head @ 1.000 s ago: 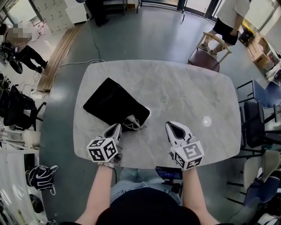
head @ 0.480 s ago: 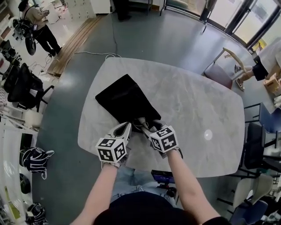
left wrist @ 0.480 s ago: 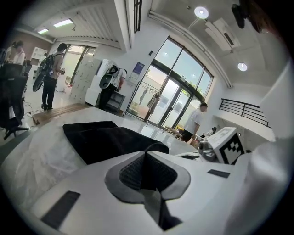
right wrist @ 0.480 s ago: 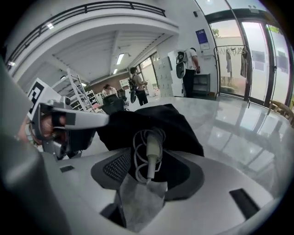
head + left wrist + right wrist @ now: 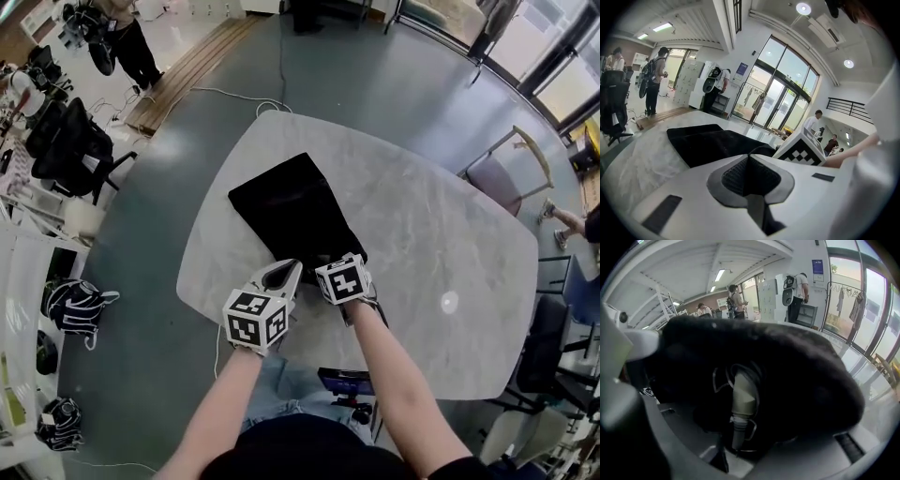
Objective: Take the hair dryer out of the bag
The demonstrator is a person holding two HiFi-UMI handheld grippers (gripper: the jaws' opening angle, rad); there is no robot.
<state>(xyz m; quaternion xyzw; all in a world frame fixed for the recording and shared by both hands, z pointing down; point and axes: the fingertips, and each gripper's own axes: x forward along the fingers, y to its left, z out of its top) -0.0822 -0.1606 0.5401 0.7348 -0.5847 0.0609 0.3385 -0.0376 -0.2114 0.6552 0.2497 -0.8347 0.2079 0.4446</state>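
A black bag [image 5: 295, 211] lies flat on the marble table [image 5: 441, 244], its mouth toward me. In the right gripper view the bag's mouth [image 5: 787, 376] gapes, and the beige hair dryer handle [image 5: 743, 392] with its coiled cord shows inside. My right gripper [image 5: 326, 261] points down into that mouth. Its jaws are opening, and the handle's end lies between them with no pad pressing on it. Just left of the mouth, my left gripper [image 5: 284, 274] stays shut, with nothing seen between its fingers. From the left gripper [image 5: 749, 176] view the bag [image 5: 708, 143] lies just beyond the fingertips.
A chair [image 5: 502, 178] stands past the table's far right. Black office chairs [image 5: 70, 155] and a backpack [image 5: 80, 305] are on the floor to the left. People stand far off at the top left. A dark device [image 5: 342, 382] sits at the table's near edge.
My right gripper has swung left and down from the table's near edge to the bag's mouth, and its jaws have opened. The left gripper has kept its place beside the mouth.
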